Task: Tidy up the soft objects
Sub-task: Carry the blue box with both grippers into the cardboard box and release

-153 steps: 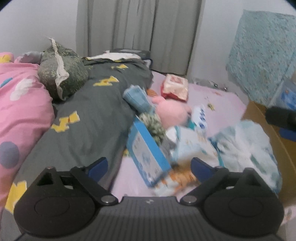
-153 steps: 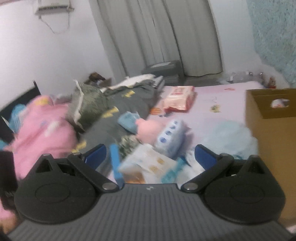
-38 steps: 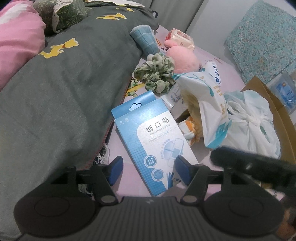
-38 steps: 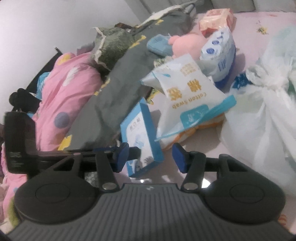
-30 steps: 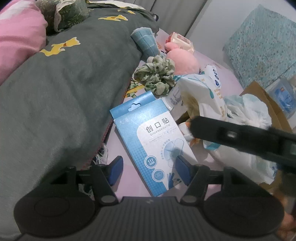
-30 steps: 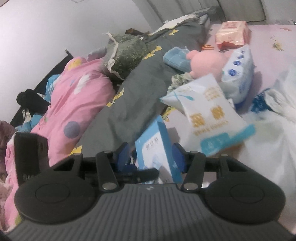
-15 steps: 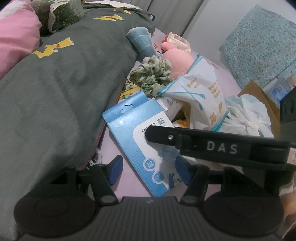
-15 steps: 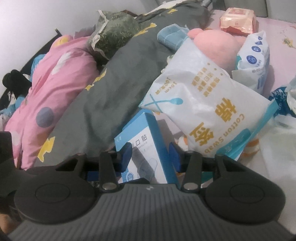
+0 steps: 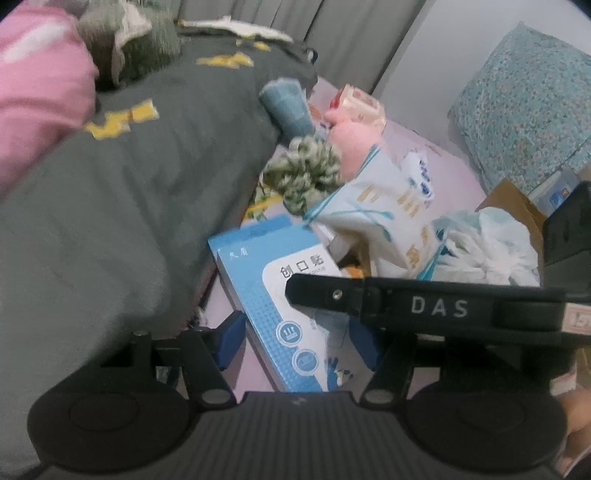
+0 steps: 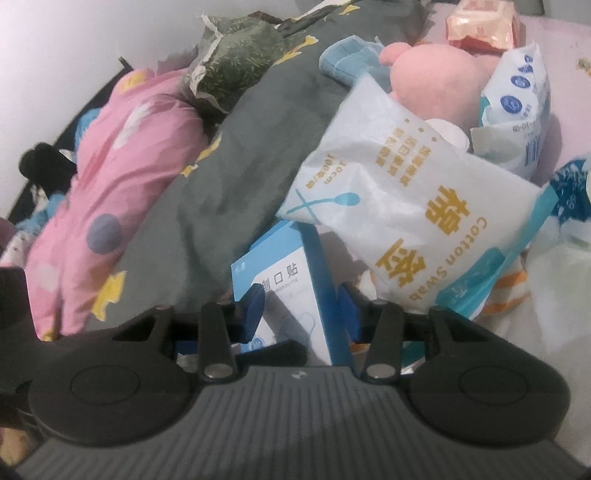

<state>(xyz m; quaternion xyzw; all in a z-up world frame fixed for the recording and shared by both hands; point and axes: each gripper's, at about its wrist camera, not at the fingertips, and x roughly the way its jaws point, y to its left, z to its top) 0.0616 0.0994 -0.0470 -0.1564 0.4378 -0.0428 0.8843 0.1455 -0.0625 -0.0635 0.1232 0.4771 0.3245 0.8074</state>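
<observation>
Right gripper [image 10: 301, 310] around blue box [image 10: 291, 288]

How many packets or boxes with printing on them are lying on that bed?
4: a blue box between the right gripper pads, a cotton swab bag beside it, a blue-dotted white pack behind, a pink pack farthest. More may be hidden.

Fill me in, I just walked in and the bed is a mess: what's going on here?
A person holding tongs in each hand is sorting things on the bed. The right tongs straddle a blue and white box standing on edge beside the grey blanket, but whether their blue pads press on it cannot be told. The left tongs sit open around the box's near end, gripping nothing. A cotton swab bag leans over the box, with a pink plush toy behind it.
</observation>
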